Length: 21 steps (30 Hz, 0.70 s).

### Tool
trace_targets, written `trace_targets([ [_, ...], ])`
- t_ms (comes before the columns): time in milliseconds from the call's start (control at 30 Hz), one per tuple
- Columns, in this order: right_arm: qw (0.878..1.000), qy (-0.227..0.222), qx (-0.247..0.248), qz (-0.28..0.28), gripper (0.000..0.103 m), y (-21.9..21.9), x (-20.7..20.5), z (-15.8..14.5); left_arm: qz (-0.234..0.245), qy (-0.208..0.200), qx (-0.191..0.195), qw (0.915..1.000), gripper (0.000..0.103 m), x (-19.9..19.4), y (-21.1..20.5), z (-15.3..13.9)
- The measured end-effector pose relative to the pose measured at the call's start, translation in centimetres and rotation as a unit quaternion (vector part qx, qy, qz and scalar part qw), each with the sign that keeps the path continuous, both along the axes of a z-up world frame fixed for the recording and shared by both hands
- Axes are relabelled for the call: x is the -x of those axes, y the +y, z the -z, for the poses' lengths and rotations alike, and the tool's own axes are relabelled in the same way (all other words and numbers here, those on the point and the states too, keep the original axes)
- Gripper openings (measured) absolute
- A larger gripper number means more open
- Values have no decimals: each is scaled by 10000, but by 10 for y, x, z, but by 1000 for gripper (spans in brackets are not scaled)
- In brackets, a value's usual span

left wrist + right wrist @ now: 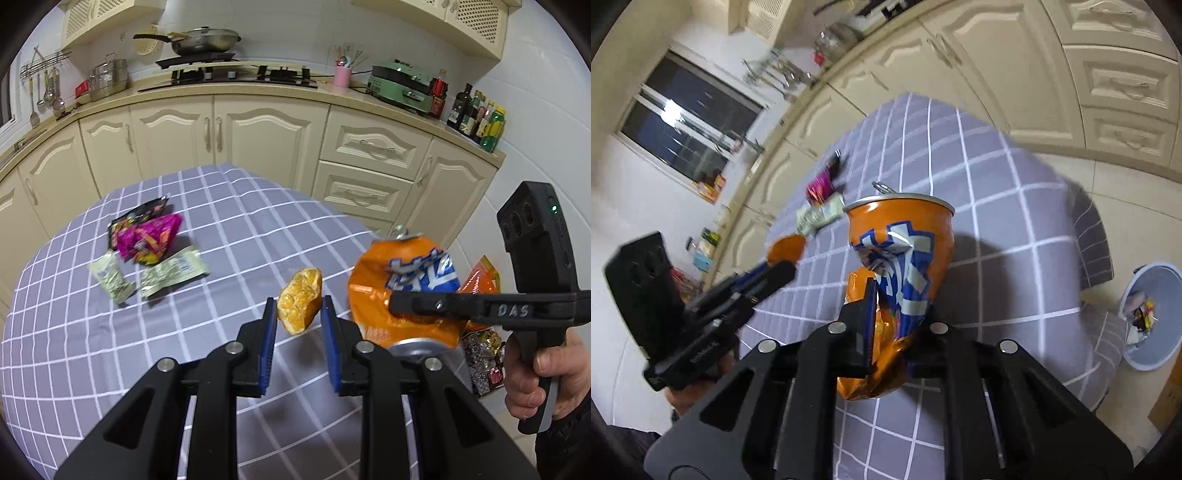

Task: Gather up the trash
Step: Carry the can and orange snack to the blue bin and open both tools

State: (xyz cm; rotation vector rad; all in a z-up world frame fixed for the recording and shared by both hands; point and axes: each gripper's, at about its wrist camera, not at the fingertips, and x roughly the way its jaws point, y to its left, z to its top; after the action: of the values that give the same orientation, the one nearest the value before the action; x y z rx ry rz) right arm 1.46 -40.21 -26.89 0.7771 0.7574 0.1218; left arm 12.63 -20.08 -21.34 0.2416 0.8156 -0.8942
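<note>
My right gripper [897, 314] is shut on a crushed orange soda can [901, 266] and holds it above the checked table; the can also shows in the left wrist view [402, 291], with the right gripper's finger [443, 304] across it. My left gripper [299, 325] is open, its blue pads on either side of an orange peel piece [300, 300] without touching it. Whether the peel rests on the cloth I cannot tell. A pink snack bag [149, 240], a dark wrapper [138, 216] and two pale green wrappers [173, 271] lie at the table's far left.
The table has a purple checked cloth [110, 350]. A pale bin [1152, 317] with trash in it stands on the floor at the right of the table. An orange packet [484, 280] and other packets lie beyond the table's right edge. Kitchen cabinets [258, 129] stand behind.
</note>
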Motion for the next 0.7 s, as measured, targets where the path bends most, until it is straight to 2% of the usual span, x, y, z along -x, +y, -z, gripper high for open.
trace_targets([
  [167, 9975, -258, 58, 648, 12, -53, 41, -18, 473, -75, 38, 9988, 23, 17, -44, -12],
  [233, 9940, -188, 130, 1069, 12, -85, 69, -16, 851, -89, 57, 9963, 23, 33, -79, -16],
  [333, 9851, 117, 147, 1708, 12, -132, 110, 5, 1371, -35, 3, 9906, 23, 55, -134, -12],
  [467, 9662, 964, 77, 2389, 12, -193, 153, 65, 2003, 459, -288, 9782, 23, 85, -223, 17],
  [567, 9549, 1454, -131, 2586, 12, -220, 166, 108, 2307, 960, -772, 9652, 23, 105, -286, 57],
  [633, 9467, 1780, -272, 2669, 13, -236, 170, 138, 2471, 1284, -1199, 9529, 23, 117, -326, 92],
  [700, 9405, 2016, -480, 2691, 13, -247, 173, 165, 2551, 1450, -1580, 9428, 23, 126, -361, 126],
])
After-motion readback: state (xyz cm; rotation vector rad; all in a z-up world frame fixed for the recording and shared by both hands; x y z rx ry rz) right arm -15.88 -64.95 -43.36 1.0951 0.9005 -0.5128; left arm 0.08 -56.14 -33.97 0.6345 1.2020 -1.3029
